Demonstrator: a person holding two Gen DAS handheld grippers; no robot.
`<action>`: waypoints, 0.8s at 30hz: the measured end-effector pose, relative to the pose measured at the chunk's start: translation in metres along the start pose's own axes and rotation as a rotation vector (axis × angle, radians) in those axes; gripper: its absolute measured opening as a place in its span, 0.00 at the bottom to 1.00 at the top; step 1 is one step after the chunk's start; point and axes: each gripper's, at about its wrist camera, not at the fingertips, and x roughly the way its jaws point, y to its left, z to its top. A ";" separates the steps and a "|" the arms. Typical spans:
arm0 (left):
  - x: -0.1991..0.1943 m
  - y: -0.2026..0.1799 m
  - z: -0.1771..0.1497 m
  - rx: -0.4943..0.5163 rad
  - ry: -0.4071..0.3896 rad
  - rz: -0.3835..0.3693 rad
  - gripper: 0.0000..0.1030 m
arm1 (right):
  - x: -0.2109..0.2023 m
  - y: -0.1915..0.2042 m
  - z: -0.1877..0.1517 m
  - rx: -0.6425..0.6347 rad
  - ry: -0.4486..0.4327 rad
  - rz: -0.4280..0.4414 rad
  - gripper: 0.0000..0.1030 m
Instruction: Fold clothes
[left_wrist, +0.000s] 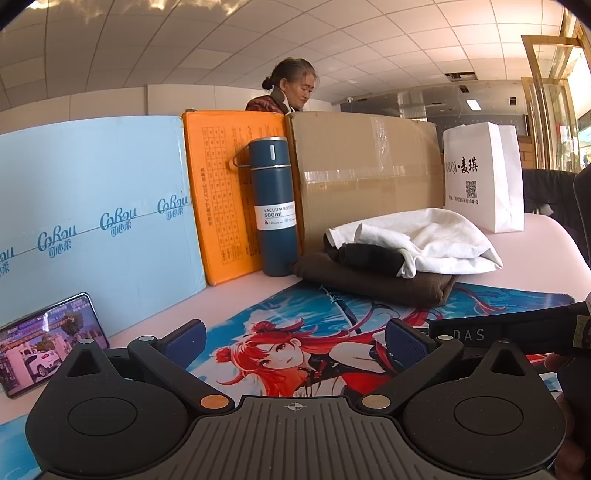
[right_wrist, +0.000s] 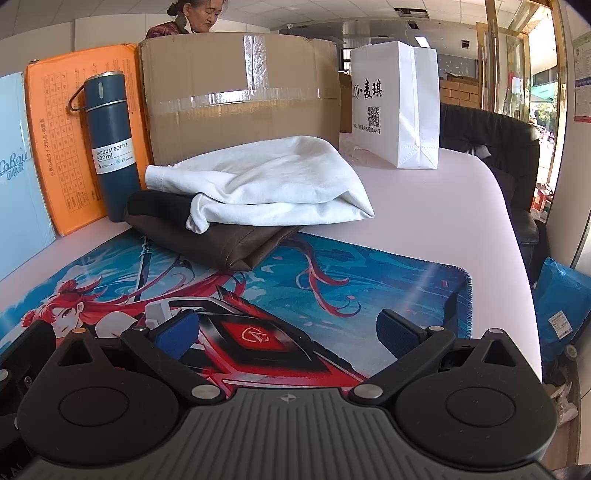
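Note:
A crumpled white garment (left_wrist: 417, 236) (right_wrist: 266, 184) lies on top of a folded dark brown garment (left_wrist: 373, 277) (right_wrist: 218, 240) at the far edge of the printed desk mat (left_wrist: 280, 317) (right_wrist: 369, 280). My left gripper (left_wrist: 295, 343) is open and empty, low over the mat, well short of the clothes. My right gripper (right_wrist: 288, 332) is open and empty too, over the mat's near right part. The right gripper's body shows at the right edge of the left wrist view (left_wrist: 517, 332).
A blue vacuum bottle (left_wrist: 273, 206) (right_wrist: 110, 147) stands just left of the clothes. Behind are a cardboard box (left_wrist: 365, 173) (right_wrist: 240, 92), an orange box (left_wrist: 218, 199), a light blue box (left_wrist: 92, 221) and a white paper bag (left_wrist: 484, 177) (right_wrist: 395, 107). A phone (left_wrist: 44, 343) leans at the left. A person sits behind the boxes.

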 end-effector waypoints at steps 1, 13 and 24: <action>0.000 0.000 0.000 -0.001 0.001 0.000 1.00 | 0.000 0.000 0.000 -0.001 0.001 0.001 1.00; 0.001 0.001 0.000 -0.006 0.005 -0.001 1.00 | 0.002 0.002 0.000 -0.014 0.014 0.008 1.00; 0.001 0.001 0.000 -0.006 0.006 -0.002 1.00 | 0.003 0.003 0.000 -0.013 0.019 0.008 1.00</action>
